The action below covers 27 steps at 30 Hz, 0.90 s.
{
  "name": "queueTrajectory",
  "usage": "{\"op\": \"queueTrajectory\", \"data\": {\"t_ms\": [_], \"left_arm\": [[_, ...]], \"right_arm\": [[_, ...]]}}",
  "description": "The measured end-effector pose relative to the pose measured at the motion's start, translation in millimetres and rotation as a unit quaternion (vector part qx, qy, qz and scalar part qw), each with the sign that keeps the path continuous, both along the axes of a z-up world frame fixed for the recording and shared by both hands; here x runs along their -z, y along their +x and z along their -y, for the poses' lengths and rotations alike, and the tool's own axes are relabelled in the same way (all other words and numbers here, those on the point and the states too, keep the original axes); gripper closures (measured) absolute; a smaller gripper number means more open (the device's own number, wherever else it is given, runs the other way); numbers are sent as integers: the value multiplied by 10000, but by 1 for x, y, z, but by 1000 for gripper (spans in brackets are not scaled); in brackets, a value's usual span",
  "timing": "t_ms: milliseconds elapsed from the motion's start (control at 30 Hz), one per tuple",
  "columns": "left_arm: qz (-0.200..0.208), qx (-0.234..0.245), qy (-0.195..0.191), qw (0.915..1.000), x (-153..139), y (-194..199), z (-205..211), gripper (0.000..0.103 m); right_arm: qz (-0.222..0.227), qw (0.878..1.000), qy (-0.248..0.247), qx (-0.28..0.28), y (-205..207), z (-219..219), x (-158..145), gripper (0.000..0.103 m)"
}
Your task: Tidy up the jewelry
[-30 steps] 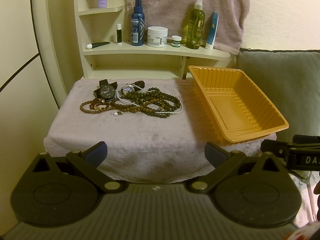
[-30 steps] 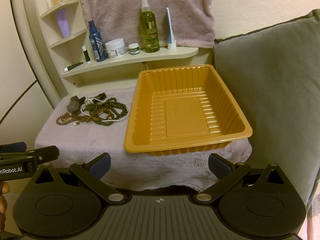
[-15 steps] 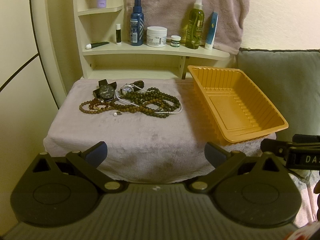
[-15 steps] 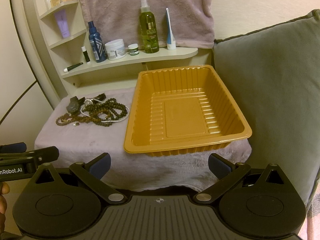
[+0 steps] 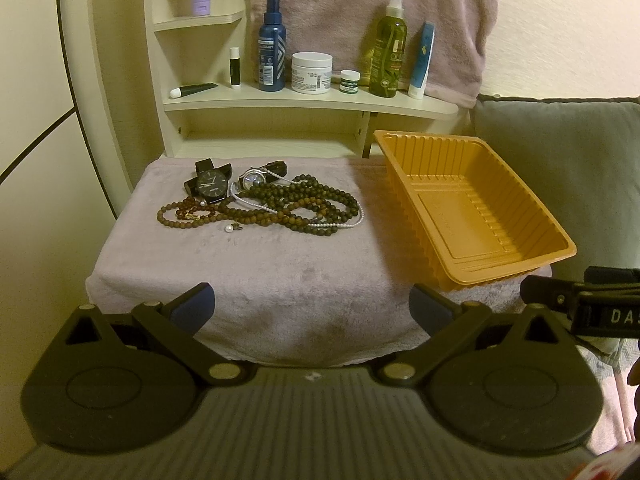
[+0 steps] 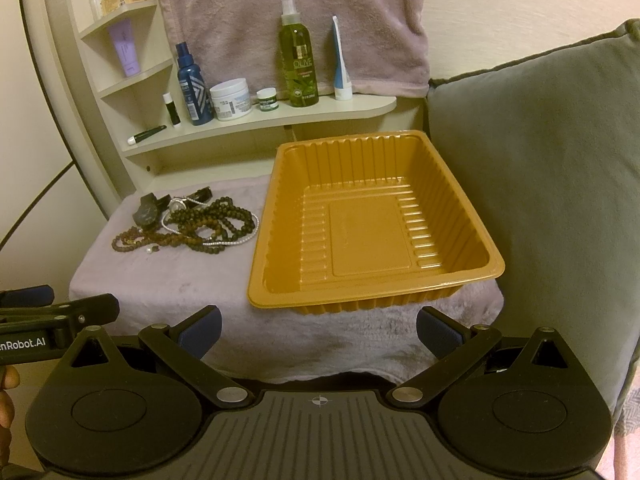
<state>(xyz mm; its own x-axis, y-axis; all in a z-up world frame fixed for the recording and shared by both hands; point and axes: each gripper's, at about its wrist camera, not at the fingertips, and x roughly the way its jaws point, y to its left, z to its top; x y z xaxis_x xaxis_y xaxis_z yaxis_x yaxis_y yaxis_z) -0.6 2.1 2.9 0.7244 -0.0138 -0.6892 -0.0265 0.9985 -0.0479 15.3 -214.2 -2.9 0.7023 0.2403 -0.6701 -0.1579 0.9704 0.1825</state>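
Observation:
A tangle of brown bead necklaces (image 5: 280, 208) (image 6: 208, 226) lies on a towel-covered stand (image 5: 248, 276), with a thin white pearl strand through it. Behind it sit a black watch (image 5: 210, 186) (image 6: 146, 210) and a silver watch (image 5: 254, 178). A small pearl earring (image 5: 229, 229) lies in front. An empty orange plastic tray (image 5: 516, 258) (image 6: 280, 300) stands on the right of the stand. My left gripper (image 5: 312, 306) is open, low before the stand's front edge. My right gripper (image 6: 318, 326) is open before the tray's near rim. Both hold nothing.
A wall shelf (image 5: 304, 100) behind the stand carries bottles, jars and tubes, with a towel (image 5: 368, 8) hanging above. A grey cushion (image 6: 540, 200) presses against the tray's right side. The right gripper's side (image 5: 588, 304) shows at the left view's right edge.
Both views have shifted very slightly; the jewelry and tray have not moved, and both grippers stay open.

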Motion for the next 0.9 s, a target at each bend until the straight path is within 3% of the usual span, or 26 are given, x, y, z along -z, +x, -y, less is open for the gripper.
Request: {"op": "queueTrajectory", "data": {"t_ms": [900], "left_arm": [[22,-22,-39,10000,-1,0,1,0]], "right_arm": [[42,10000,15,66,0,2,-1,0]]}}
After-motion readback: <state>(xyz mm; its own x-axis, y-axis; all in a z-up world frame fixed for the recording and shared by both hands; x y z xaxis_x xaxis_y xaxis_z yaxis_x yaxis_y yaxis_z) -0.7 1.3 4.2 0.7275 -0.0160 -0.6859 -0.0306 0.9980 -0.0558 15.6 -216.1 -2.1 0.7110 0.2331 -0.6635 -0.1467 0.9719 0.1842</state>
